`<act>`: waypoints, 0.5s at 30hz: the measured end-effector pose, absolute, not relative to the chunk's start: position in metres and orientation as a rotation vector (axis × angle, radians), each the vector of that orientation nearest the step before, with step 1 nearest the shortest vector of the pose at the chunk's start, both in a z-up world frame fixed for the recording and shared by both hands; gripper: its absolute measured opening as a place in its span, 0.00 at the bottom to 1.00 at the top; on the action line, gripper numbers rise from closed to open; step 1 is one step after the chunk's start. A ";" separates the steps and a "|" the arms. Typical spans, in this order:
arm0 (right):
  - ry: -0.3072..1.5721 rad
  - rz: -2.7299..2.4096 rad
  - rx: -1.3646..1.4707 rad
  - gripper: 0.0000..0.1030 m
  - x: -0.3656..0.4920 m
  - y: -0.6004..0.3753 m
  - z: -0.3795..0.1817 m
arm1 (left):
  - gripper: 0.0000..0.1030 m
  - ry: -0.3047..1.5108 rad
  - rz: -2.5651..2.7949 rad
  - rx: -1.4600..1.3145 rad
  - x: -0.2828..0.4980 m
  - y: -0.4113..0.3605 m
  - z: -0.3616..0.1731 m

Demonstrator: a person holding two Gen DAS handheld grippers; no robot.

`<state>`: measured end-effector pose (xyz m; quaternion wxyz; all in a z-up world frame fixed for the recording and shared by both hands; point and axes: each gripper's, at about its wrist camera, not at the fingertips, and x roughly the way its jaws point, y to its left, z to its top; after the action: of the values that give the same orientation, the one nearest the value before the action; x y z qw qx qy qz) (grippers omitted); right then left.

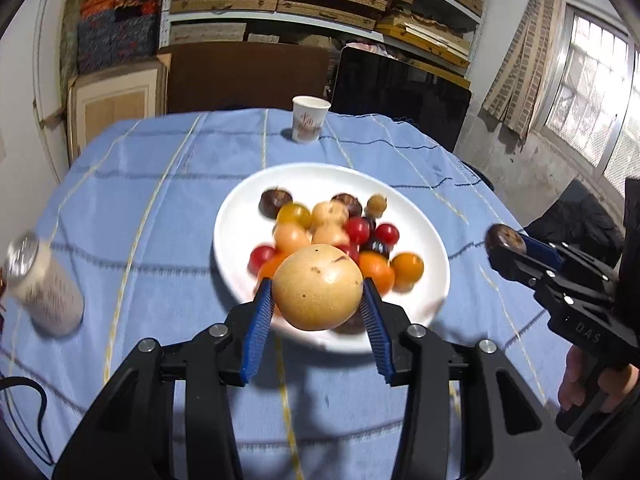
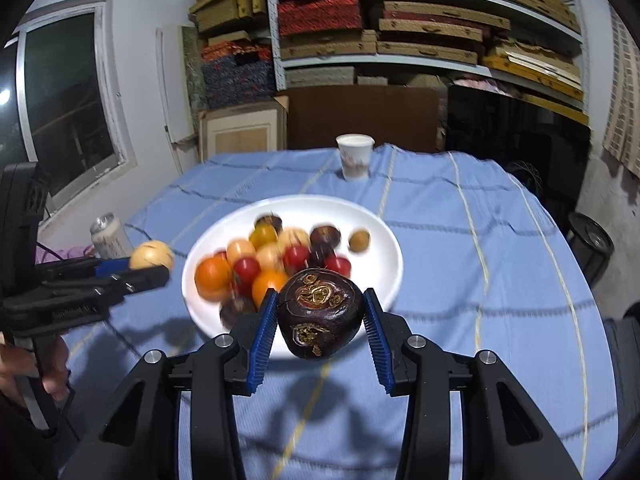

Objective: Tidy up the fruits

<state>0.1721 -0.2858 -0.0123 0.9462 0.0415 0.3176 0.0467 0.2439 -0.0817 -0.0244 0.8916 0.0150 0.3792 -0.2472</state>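
Left tongs [image 1: 318,294] clamp a tan round fruit [image 1: 318,286]; right tongs [image 2: 320,314] clamp a dark purple fruit [image 2: 321,314]; plate [image 1: 240,208] fruits are blurred.

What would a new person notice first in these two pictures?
First, the white plate heaped with small red, orange and dark fruits, mid-table on the blue cloth. In front of it, the left gripper holds a tan round fruit in its jaws, and the right gripper holds a dark purple fruit.
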 end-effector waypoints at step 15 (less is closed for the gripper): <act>0.730 0.158 0.146 0.46 0.272 -0.292 -0.031 | 0.70 0.813 -0.451 0.092 0.312 -0.115 -0.034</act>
<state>0.2717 -0.2921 -0.0310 0.9285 0.0714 0.3561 0.0773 0.3125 -0.1150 -0.0339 0.8929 0.0445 0.3918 -0.2175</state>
